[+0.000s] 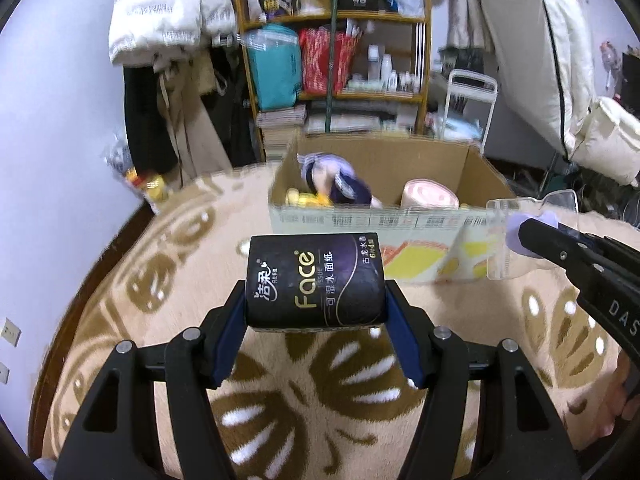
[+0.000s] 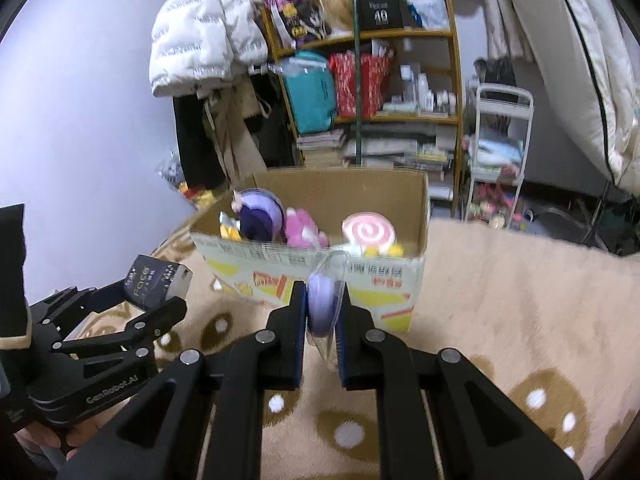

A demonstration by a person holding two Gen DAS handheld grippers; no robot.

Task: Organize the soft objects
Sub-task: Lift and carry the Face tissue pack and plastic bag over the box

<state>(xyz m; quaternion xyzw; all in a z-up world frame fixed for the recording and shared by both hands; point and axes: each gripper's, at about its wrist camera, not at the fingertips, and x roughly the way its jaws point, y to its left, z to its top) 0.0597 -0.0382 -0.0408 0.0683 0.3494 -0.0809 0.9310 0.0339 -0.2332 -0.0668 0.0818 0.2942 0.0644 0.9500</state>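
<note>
My left gripper [image 1: 316, 300] is shut on a black "Face" tissue pack [image 1: 314, 280] and holds it above the beige rug, short of the cardboard box [image 1: 360, 222]. My right gripper [image 2: 323, 304] is shut on a lilac round puff in a clear plastic package [image 2: 320, 306], just in front of the cardboard box [image 2: 360, 276]. In the box lie a purple plush [image 2: 260, 216], a pink plush [image 2: 304, 228] and a pink swirl cushion [image 2: 368, 232]. The left gripper with its pack [image 2: 156, 282] shows at the left of the right wrist view.
A wooden shelf [image 2: 400, 116] packed with bags, bottles and books stands behind the box. A white trolley [image 2: 500, 160] is to its right. Coats hang at the left wall. A beige rug with brown flowers [image 1: 320, 380] covers the floor.
</note>
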